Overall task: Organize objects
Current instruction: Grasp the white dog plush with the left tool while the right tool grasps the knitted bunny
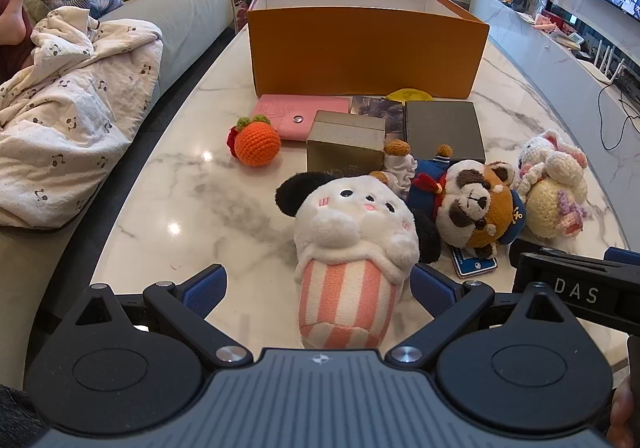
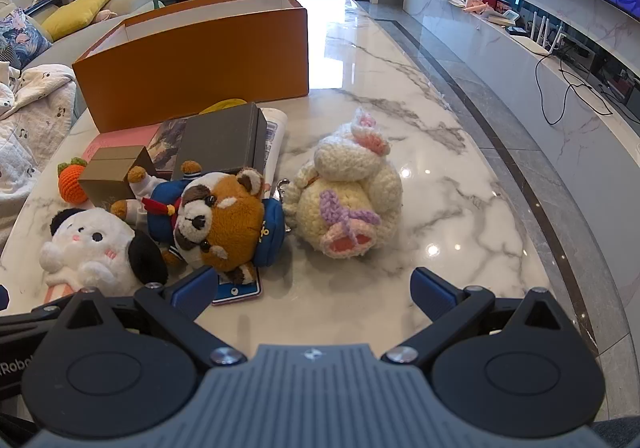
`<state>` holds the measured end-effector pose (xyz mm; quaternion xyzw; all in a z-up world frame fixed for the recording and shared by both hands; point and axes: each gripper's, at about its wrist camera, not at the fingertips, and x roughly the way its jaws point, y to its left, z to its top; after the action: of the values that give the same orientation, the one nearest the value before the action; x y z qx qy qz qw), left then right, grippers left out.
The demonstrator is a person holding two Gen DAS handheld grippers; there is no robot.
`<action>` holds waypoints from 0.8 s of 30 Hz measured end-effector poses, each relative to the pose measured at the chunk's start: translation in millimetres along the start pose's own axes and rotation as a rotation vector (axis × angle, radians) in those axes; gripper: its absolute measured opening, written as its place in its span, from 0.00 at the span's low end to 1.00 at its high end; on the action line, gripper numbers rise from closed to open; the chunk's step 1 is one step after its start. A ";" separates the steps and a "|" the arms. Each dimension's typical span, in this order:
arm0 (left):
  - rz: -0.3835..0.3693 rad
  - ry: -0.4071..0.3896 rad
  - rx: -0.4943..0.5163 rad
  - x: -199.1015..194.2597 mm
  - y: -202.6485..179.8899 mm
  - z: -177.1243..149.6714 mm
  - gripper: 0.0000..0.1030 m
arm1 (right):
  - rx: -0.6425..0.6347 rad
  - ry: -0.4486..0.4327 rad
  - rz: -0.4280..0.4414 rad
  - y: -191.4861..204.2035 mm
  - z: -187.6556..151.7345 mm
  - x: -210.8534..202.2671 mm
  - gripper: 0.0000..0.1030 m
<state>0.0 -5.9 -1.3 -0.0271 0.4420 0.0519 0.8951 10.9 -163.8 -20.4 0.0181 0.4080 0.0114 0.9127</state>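
A white panda plush in a pink striped cup [image 1: 348, 248] lies on the marble table [image 1: 192, 207] between the open fingers of my left gripper [image 1: 316, 282]; the right pad is at its side, the left pad stands apart. It also shows in the right wrist view [image 2: 92, 248]. My right gripper [image 2: 314, 288] is open and empty above bare table, just short of a cream crochet bunny [image 2: 348, 199] and a red panda sailor plush [image 2: 224, 215]. An open orange box [image 1: 366, 43] stands at the back.
An orange crochet fruit [image 1: 256, 143], a pink wallet [image 1: 304, 115], a small tan box [image 1: 346, 145], a dark flat box [image 1: 442, 129] and a card under the red panda [image 2: 236, 292] lie before the orange box. A sofa with a blanket [image 1: 72, 103] runs along the left.
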 end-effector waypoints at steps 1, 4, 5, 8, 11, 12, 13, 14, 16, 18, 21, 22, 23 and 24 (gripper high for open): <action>0.001 0.000 -0.001 0.0 0.0 0.0 1.00 | 0.001 0.001 0.001 -0.1 0.3 -0.2 0.99; -0.002 0.003 -0.003 0.7 -1.6 0.0 1.00 | 0.002 0.001 0.000 -0.2 0.3 -0.2 0.99; -0.003 0.005 -0.002 1.3 -1.9 -0.2 1.00 | 0.002 0.001 0.000 -0.2 0.3 -0.3 0.99; -0.008 0.015 0.003 3.9 -2.0 -0.5 1.00 | 0.010 0.001 0.005 -2.7 -0.6 0.4 0.99; -0.016 0.023 -0.007 6.4 1.4 -0.5 1.00 | 0.026 -0.001 0.012 -8.2 -0.3 -0.5 0.99; -0.014 0.030 -0.020 7.8 2.9 -0.3 1.00 | 0.030 -0.001 0.014 -9.7 -0.1 -0.7 0.99; -0.022 0.041 -0.025 9.9 4.5 -0.1 1.00 | 0.035 -0.001 0.016 -11.3 0.3 -0.9 0.99; -0.033 0.053 -0.029 12.3 6.0 0.2 1.00 | 0.038 -0.001 0.019 -12.5 0.5 -1.0 0.99; -0.036 0.068 -0.064 17.0 9.3 0.4 1.00 | 0.046 0.002 0.026 -14.9 1.2 -1.1 0.99; -0.044 0.070 -0.078 22.0 12.0 0.7 1.00 | 0.052 0.002 0.034 -17.3 2.4 -1.6 0.99; -0.033 0.073 -0.087 29.2 12.2 1.4 1.00 | 0.062 0.004 0.047 -22.4 4.6 -0.6 0.99; -0.034 0.073 -0.098 30.6 11.9 1.7 1.00 | 0.066 0.006 0.056 -25.0 5.7 0.6 0.99; -0.036 0.073 -0.101 32.2 11.5 1.8 1.00 | 0.067 0.010 0.065 -27.3 6.5 2.1 0.99; -0.028 0.072 -0.098 33.4 10.3 1.8 1.00 | 0.069 0.013 0.074 -30.0 7.3 3.9 0.99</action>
<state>20.5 6.7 -26.8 -0.0792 0.4704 0.0598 0.8768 19.1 -193.9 -19.7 0.0648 0.4131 0.0313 0.9079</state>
